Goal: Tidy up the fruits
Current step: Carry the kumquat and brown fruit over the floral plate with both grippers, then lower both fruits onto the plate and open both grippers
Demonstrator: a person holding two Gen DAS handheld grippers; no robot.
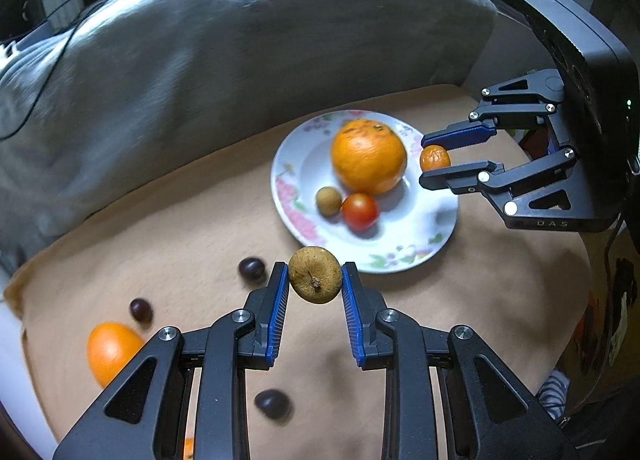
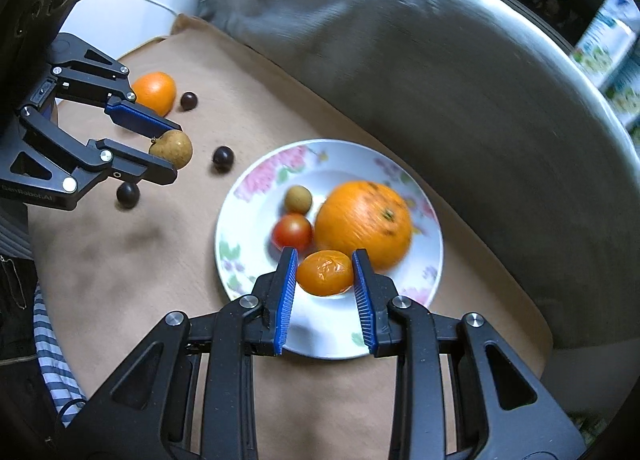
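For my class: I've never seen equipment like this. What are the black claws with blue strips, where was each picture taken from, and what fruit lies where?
These are two hand-held claws, one in each of a person's hands, with no robot arm behind them. Each carries a wide-angle camera looking along its fingers, so each picture shows its own claw at the bottom and the other at the side.

In the left-hand view, the left claw is shut on a brown round fruit. In the right-hand view, the right claw is shut on a small orange fruit above the flowered plate.

The plate holds a large orange, a red tomato and a small tan fruit. On the tan cloth beside it lie another orange and three dark round fruits, one here.
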